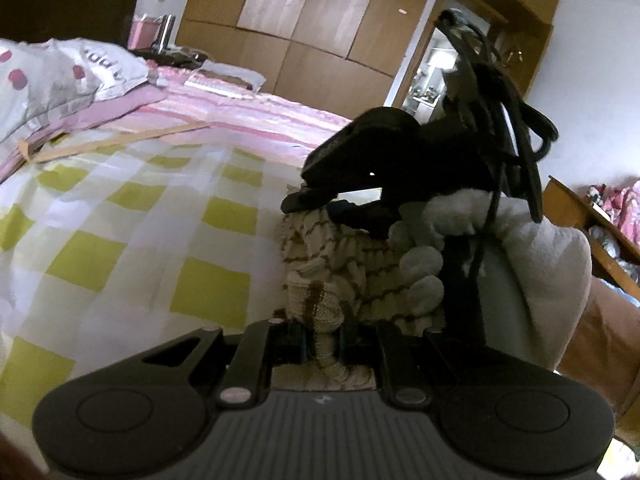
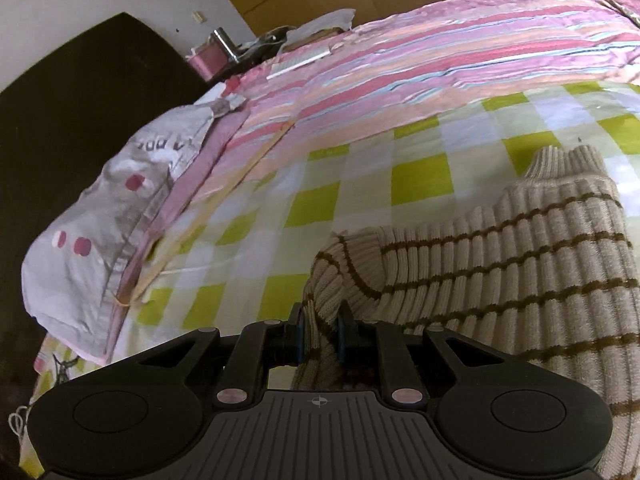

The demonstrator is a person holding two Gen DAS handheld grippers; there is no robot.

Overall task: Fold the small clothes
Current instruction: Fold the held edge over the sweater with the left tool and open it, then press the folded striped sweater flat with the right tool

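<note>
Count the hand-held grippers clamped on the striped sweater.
2: the left hand-held gripper pinches a bunched fold of the striped sweater; the right hand-held gripper pinches its edge.

I see a cream sweater [image 2: 520, 256] with thin brown stripes, on a lime-and-white checked sheet [image 2: 360, 200] beside a pink striped quilt [image 2: 440, 52].
</note>
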